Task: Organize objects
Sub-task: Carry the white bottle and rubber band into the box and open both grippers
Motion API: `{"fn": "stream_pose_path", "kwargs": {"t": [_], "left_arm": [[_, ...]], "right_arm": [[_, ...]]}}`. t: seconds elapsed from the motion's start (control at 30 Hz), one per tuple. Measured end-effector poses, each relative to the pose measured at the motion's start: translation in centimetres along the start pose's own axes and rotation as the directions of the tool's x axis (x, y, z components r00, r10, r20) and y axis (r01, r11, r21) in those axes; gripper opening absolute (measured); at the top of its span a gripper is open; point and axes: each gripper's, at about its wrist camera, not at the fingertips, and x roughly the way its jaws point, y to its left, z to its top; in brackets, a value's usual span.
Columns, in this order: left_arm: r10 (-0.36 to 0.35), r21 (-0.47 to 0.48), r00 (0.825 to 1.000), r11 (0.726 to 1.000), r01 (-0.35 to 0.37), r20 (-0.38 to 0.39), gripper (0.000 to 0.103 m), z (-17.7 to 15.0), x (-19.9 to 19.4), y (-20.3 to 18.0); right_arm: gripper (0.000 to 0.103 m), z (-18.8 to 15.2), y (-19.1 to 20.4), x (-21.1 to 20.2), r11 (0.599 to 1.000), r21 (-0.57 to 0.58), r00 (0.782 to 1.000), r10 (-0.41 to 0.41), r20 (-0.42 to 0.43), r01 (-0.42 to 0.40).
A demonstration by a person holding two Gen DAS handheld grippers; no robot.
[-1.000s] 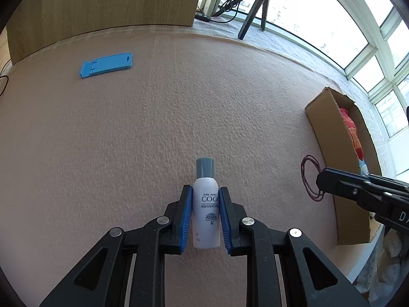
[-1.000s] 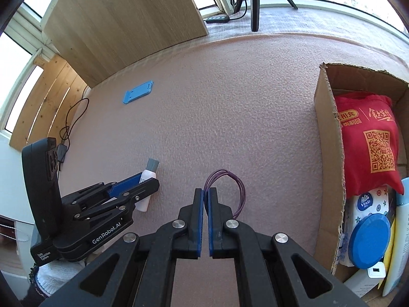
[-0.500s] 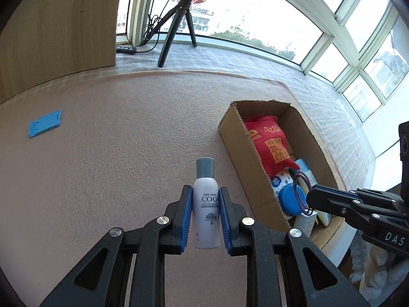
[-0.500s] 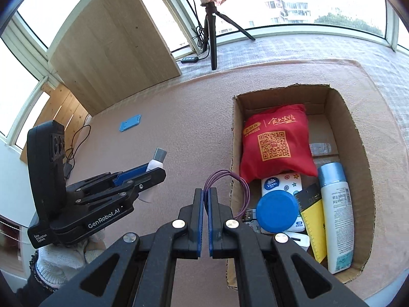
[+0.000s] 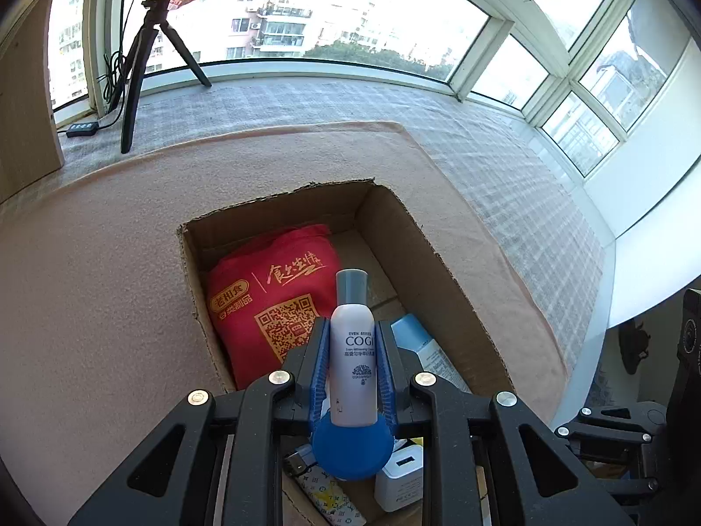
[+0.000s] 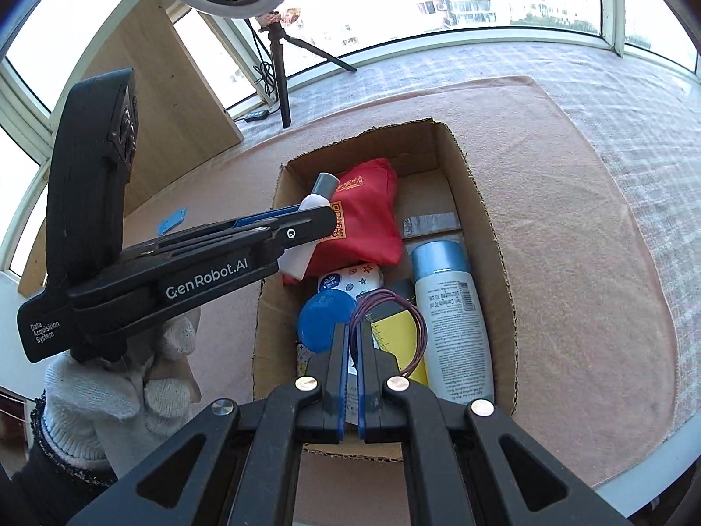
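Left gripper (image 5: 353, 361): clamps white lotion bottle (image 5: 353, 368) over cardboard box (image 6: 499, 271).
Right gripper (image 6: 354, 342): pinches purple hair tie (image 6: 390, 307).
Remaining: both drops (box part-filled).

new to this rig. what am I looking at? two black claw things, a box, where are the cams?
No robot arm here: a person holds a pair of handheld tongs in each hand, and a fisheye camera on each looks forward along its fingers. The black bars at the bottom of each picture are that camera's own tongs.

Left camera: the left tongs are shut on a small white bottle with a grey cap, held above an open cardboard box.

Right camera: the right tongs pinch a purple loop, probably a hair tie, also over the box. The left tongs appear from the side, held by a gloved hand.

The box sits on a pinkish mat and holds a red bag, a blue lid, a larger blue-capped bottle and smaller items. A small blue piece lies on the mat.
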Motion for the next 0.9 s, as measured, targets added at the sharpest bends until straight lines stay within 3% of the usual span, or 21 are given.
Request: {"fn": "stream_pose_path", "kwargs": {"t": [0.43, 0.5, 0.9], "left_arm": [[0.031, 0.031, 0.999, 0.999, -0.03, -0.018, 0.022, 1.9, 3.1, -3.0], [0.036, 0.031, 0.999, 0.999, -0.036, -0.013, 0.022, 1.9, 2.9, -3.0], [0.088, 0.015, 0.996, 0.996, -0.089, 0.031, 0.022, 0.5, -1.9, -0.2]], "right_arm": [[0.008, -0.4, -1.1, -0.4, 1.0, -0.016, 1.0, 0.007, -0.006, -0.008], [0.017, -0.4, -1.3, -0.5, 1.0, -0.011, 1.0, 0.008, -0.004, -0.008], [0.02, -0.3, 1.0, -0.8, 1.0, -0.01, 1.0, 0.02, 0.004, -0.02]]}}
